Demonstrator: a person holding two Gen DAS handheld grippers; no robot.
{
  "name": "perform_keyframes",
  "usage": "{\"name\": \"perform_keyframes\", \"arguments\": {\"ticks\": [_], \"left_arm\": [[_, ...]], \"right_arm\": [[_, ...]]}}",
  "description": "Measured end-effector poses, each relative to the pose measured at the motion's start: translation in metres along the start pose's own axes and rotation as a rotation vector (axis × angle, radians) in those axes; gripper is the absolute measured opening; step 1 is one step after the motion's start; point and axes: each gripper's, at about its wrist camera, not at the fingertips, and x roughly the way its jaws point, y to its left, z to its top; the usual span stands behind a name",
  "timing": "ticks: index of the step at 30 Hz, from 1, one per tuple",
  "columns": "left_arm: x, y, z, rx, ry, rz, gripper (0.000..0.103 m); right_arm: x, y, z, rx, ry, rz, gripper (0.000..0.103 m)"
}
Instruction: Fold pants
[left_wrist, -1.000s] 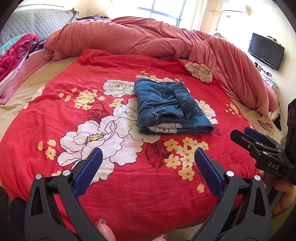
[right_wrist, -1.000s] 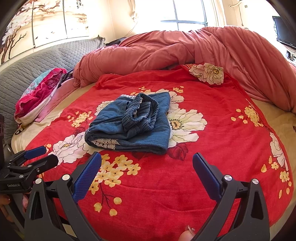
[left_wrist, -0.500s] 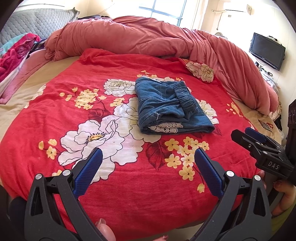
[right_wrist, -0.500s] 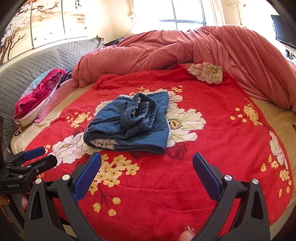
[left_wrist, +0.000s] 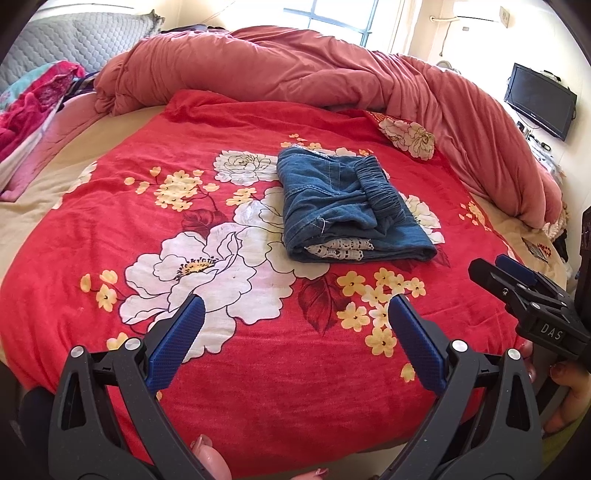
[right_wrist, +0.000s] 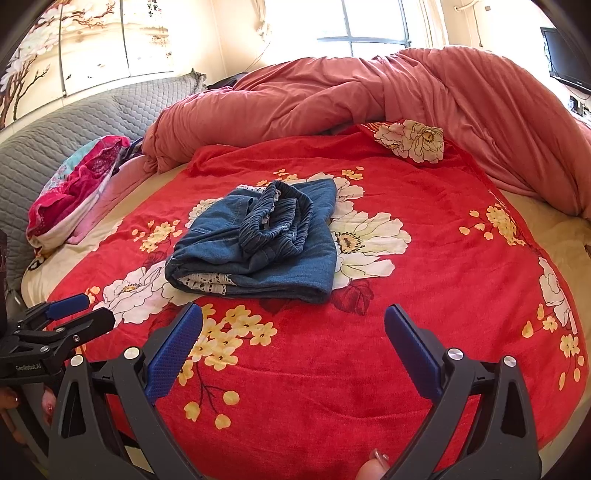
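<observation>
Blue denim pants (left_wrist: 347, 210) lie folded into a compact bundle on the red floral blanket (left_wrist: 110, 229), elastic waistband on top and white lace trim at the near edge. In the right wrist view the same pants (right_wrist: 258, 240) sit at the middle of the blanket (right_wrist: 443, 295). My left gripper (left_wrist: 295, 306) hovers open near the bed's front edge, well short of the pants, holding nothing. My right gripper (right_wrist: 293, 314) is open too, equally far back and empty. Each gripper shows in the other's view: the right gripper (left_wrist: 517, 284) at the right edge, the left gripper (right_wrist: 74, 314) at the left edge.
A bunched salmon duvet (left_wrist: 295, 74) runs along the back and right of the bed. Pink and teal clothing (right_wrist: 77, 184) is piled at the left by a grey quilted headboard (right_wrist: 92, 122). A television (left_wrist: 539, 99) hangs on the right wall. A hand (left_wrist: 569, 391) holds the right gripper.
Both grippers stay open and almost still; the views have drifted slightly. The pants have not moved.
</observation>
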Motion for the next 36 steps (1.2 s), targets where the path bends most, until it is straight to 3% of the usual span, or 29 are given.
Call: {"name": "perform_keyframes", "arguments": {"ticks": [19, 28, 32, 36], "left_arm": [[-0.002, -0.001, 0.0, -0.011, -0.005, 0.014, 0.093], [0.005, 0.015, 0.005, -0.076, 0.001, 0.012, 0.093], [0.007, 0.045, 0.024, -0.139, -0.056, 0.1, 0.093], [0.036, 0.106, 0.054, -0.25, 0.011, 0.204, 0.093]], "right_arm": [[0.003, 0.0, -0.003, 0.009, 0.012, -0.005, 0.098], [0.014, -0.016, -0.006, 0.058, 0.045, -0.023, 0.098], [0.016, -0.046, -0.003, 0.103, 0.055, -0.085, 0.098], [0.021, -0.107, 0.008, 0.18, 0.068, -0.192, 0.098]]}}
